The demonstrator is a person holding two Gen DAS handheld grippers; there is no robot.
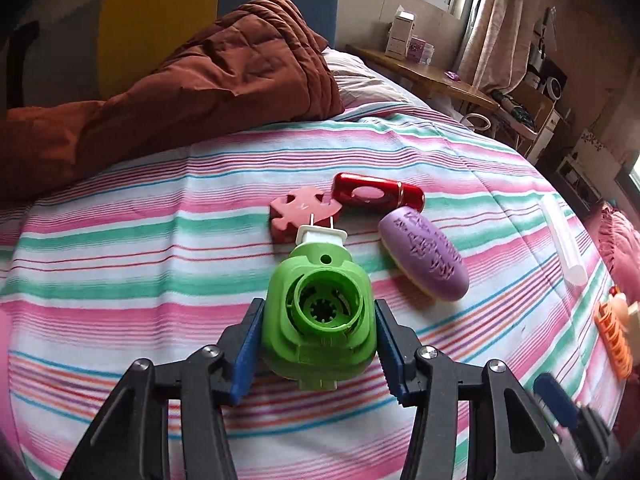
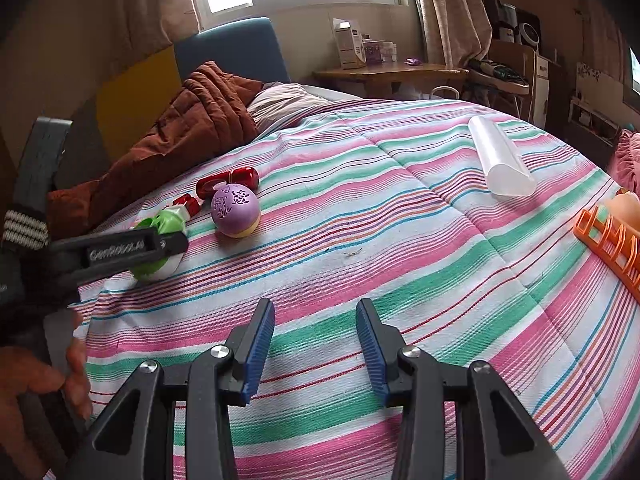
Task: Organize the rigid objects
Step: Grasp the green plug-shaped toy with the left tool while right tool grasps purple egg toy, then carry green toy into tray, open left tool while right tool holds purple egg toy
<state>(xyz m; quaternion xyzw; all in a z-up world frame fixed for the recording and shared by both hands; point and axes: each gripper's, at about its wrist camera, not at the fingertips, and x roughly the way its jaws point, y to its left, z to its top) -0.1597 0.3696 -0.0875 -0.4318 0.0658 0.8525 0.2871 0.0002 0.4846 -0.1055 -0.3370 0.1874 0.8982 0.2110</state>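
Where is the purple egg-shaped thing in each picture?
Left wrist view: the purple egg-shaped thing lies right of centre, just right of the green plug-in device.
Right wrist view: the purple egg-shaped thing sits left of centre, right of the green device.
Shared landmark: the red case lies just behind it in both.

Both grippers (image 1: 318, 344) (image 2: 315, 350): black angular linkage arms, silver pivot screws, ribbed blue pads (image 2: 260, 350). White lettering on left one's side. Striped knit cuff (image 2: 24, 226).

The left claw's (image 2: 160, 246) black finger bears raised lettering that seems to read "GenRobot.ai"; nothing else is legible.
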